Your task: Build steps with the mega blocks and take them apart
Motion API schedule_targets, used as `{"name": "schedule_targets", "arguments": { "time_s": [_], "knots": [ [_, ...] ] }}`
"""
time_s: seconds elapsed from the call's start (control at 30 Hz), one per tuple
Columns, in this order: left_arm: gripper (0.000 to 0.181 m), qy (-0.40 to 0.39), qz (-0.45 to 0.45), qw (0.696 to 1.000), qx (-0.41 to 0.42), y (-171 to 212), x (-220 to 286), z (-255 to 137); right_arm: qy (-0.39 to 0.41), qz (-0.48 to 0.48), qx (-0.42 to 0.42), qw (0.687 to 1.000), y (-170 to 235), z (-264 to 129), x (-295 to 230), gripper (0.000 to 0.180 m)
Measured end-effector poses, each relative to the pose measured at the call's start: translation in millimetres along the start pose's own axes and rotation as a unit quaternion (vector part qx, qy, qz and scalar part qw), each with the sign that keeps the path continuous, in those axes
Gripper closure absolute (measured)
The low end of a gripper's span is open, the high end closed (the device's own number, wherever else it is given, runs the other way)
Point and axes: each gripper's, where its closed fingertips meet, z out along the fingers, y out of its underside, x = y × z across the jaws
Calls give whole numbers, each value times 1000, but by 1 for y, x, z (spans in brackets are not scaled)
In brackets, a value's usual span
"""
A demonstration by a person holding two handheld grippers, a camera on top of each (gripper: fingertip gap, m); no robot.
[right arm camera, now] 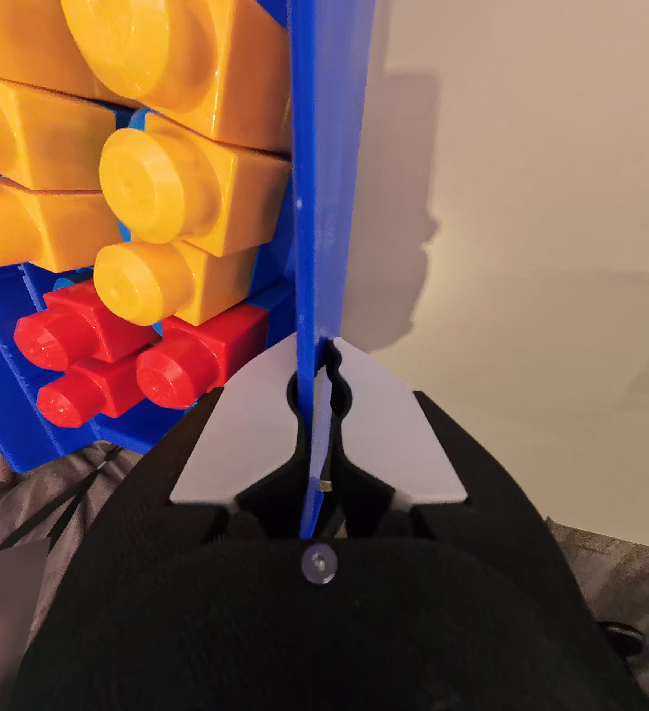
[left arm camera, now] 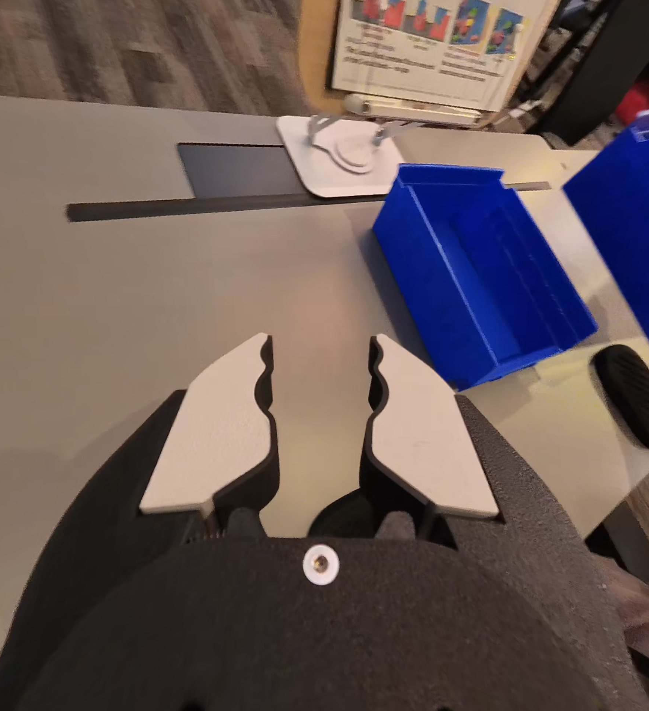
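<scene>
Mega blocks (right arm camera: pixel 184 115) fill the blue bin (right arm camera: pixel 326 192) that my right claw (right arm camera: pixel 317 361) is pinching: its two pale fingers (right arm camera: pixel 384 431) are pressed onto the bin's thin side wall, the wall running straight down between them to the pivot. Inside that wall the blocks lie on their sides, round studs pointing toward my camera. Counting: three red blocks (right arm camera: pixel 199 365) low in the bin, small, each with one stud, bunched together and touching. Above them, orange-yellow ones, bigger, glossy, fat round studs; I can make out at least five, packed tight against each other, the top ones cut off by the frame edge, so the full count I cannot tell. To the right of the wall, only the pale table (right arm camera: pixel 526 192) and a shadow.

Over on my left claw (left arm camera: pixel 321 338), the fingers (left arm camera: pixel 222 419) are spread apart, gripping nothing, hovering above the grey table (left arm camera: pixel 161 307). Just ahead and to the right sits a second blue bin (left arm camera: pixel 480 269), open, nothing visible in it. Further right, at the frame edge, the blue bin I'm holding (left arm camera: pixel 622 231) shows a sliver of orange at its top. Two bins, then. Near them lies one black oval object (left arm camera: pixel 634 396). At the table's far side stands a white stand (left arm camera: pixel 338 157) with an instruction sheet (left arm camera: pixel 426 50) behind it.
</scene>
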Motion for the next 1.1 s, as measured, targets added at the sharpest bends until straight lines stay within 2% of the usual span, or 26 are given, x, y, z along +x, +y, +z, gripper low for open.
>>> {"name": "schedule_targets", "arguments": {
  "time_s": [0.13,0.27,0.37,0.57,0.67,0.73,0.9,1.1],
  "knots": [
    [132,-14,-18,1000,16,5,-17,-19,-20,-60,-4,998,-30,-16,-71,172],
    [131,-26,-43,998,36,12,-33,-42,-58,-136,-15,989,-62,-3,-167,172],
    [131,-64,-76,994,52,20,-55,-65,-85,-203,-34,975,-81,22,-247,172],
    [133,-98,-140,975,141,24,-81,-121,-136,-313,-79,937,-100,85,-401,171],
    [134,-168,-159,962,147,36,-97,-145,-157,-344,-97,920,-102,116,-466,170],
    [133,-186,-168,955,158,37,-99,-155,-167,-358,-105,912,-103,137,-502,170],
    [129,-185,-157,961,135,34,-94,-144,-176,-366,-124,905,-101,191,-559,170],
    [111,-157,-136,978,8,51,-94,-90,-173,-329,-105,922,-108,255,-578,170]
  ]
}}
